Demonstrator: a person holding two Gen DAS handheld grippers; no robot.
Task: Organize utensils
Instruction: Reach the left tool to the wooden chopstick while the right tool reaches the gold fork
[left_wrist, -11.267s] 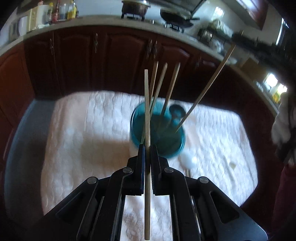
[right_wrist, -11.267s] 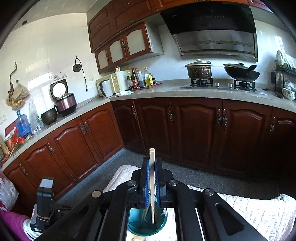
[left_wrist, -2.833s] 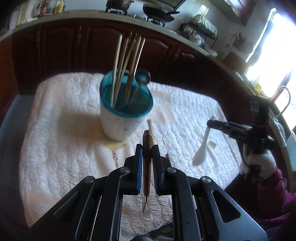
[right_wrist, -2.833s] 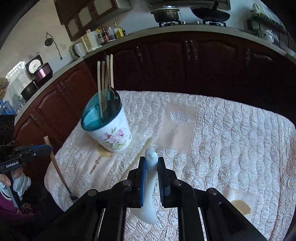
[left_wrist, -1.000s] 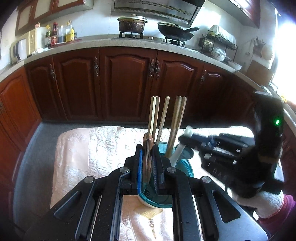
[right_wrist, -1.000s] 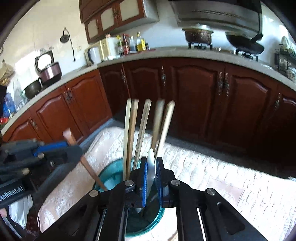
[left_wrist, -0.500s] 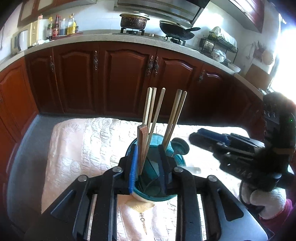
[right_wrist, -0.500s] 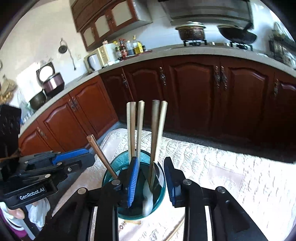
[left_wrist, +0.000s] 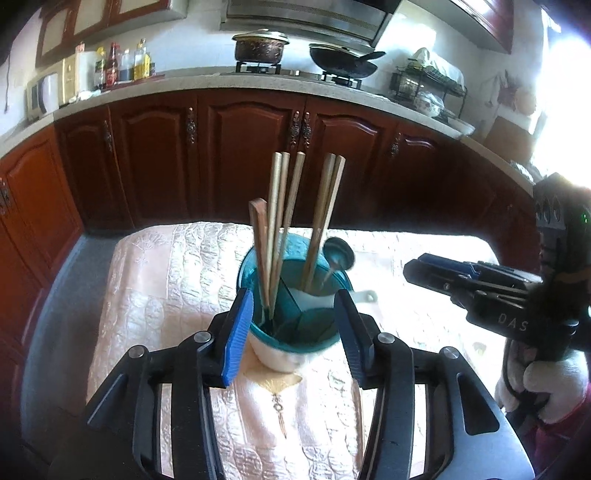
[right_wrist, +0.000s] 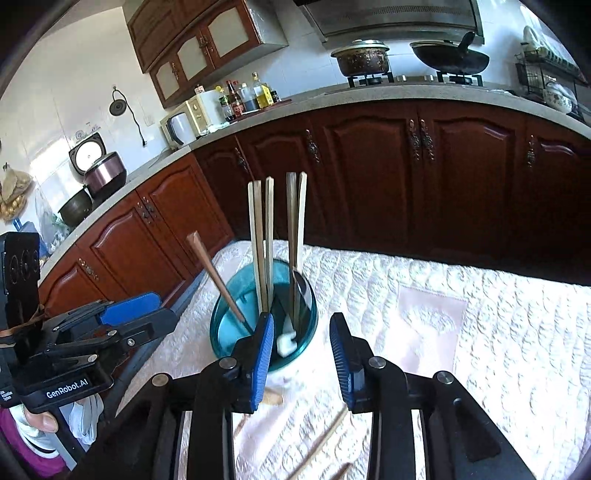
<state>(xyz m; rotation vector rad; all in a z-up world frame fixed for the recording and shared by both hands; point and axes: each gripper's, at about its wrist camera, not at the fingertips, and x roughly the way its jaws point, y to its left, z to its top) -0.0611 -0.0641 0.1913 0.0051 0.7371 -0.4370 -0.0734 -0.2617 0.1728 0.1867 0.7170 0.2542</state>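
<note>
Two empty claws, left (left_wrist: 291, 330) and right (right_wrist: 301, 347), spreading before the utensil cup (left_wrist: 291, 332); only the right view shows loose chopsticks (right_wrist: 321, 443) beneath.

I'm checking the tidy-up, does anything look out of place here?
Yes. A chopstick lies loose on the quilted cloth, in front of the teal utensil cup, while the other chopsticks stand upright inside it.
</note>
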